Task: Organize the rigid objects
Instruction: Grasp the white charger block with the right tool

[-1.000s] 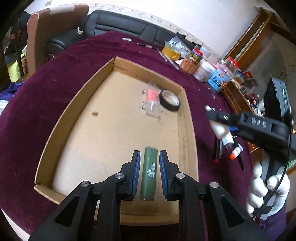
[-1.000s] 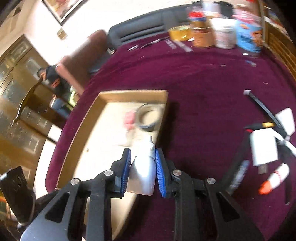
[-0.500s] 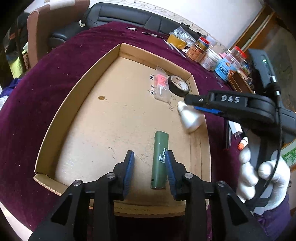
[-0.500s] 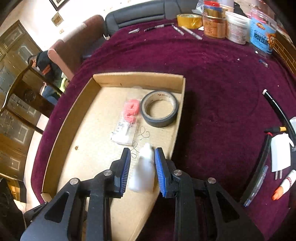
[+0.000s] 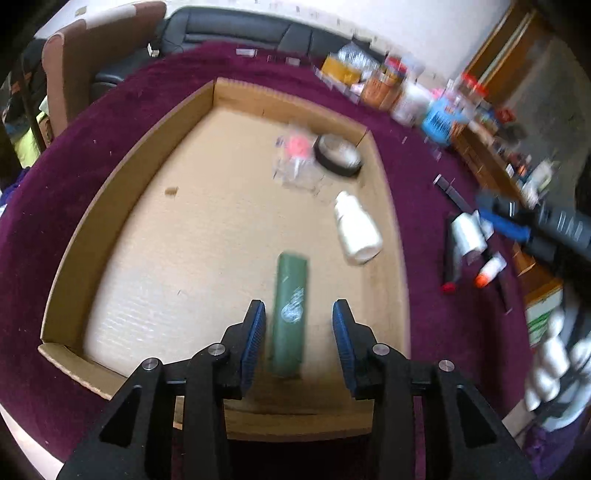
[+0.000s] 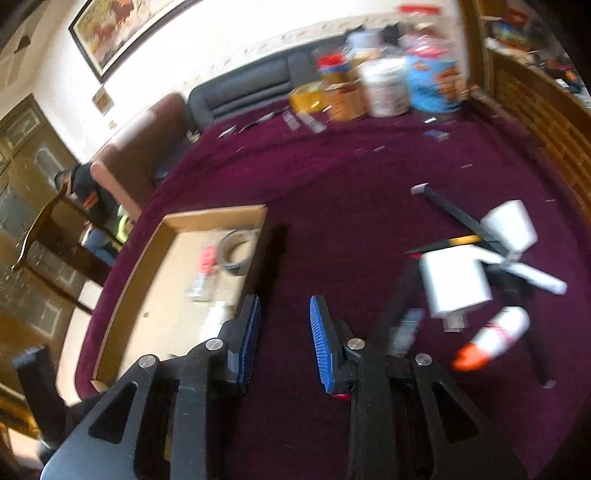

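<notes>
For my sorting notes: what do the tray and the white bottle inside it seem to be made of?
Tray: brown cardboard, matte, with a faintly ribbed floor and a raw wall edge. White bottle: probably plastic, smooth and opaque with a soft sheen; blur leaves it uncertain.

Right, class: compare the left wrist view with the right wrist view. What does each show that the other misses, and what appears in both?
Only the left wrist view shows the green tube lying in the cardboard tray between the open left gripper.

Only the right wrist view shows the framed picture on the wall and the open, empty right gripper over the purple cloth.

Both show the tray, the tape roll, the white bottle and the orange-capped tube.
</notes>
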`<move>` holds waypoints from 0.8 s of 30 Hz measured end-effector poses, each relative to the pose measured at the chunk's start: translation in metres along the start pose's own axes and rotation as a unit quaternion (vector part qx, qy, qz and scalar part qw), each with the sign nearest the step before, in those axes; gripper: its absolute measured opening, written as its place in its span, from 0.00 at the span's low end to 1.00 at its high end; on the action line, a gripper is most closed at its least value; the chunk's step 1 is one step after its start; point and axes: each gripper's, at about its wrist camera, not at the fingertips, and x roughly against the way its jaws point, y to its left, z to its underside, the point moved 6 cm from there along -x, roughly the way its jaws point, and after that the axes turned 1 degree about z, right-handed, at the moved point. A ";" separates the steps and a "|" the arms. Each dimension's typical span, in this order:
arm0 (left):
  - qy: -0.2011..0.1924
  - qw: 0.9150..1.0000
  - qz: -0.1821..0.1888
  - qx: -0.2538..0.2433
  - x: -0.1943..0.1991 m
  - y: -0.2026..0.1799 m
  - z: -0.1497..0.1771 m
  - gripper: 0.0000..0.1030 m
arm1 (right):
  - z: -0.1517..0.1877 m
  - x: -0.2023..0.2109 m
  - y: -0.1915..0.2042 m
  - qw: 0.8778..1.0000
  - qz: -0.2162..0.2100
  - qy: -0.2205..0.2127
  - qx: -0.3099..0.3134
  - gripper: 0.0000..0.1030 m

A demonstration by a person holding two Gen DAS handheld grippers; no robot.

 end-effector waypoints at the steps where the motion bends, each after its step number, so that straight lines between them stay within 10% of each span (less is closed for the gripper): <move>1: -0.016 1.000 0.005 0.002 0.008 -0.003 -0.003 0.32 | 0.000 0.012 -0.014 1.000 0.016 -0.014 -0.002 0.25; 7: -0.098 0.995 0.032 0.008 0.047 -0.026 -0.018 0.60 | -0.007 0.079 -0.073 0.988 0.099 -0.116 0.007 0.38; 9: -0.107 0.994 0.038 -0.003 0.050 -0.039 -0.019 0.61 | -0.009 0.096 -0.086 0.981 0.116 -0.153 0.017 0.91; 24: -0.075 0.994 0.045 -0.070 0.030 -0.101 -0.001 0.61 | -0.017 -0.002 -0.116 0.999 0.047 -0.004 -0.007 0.77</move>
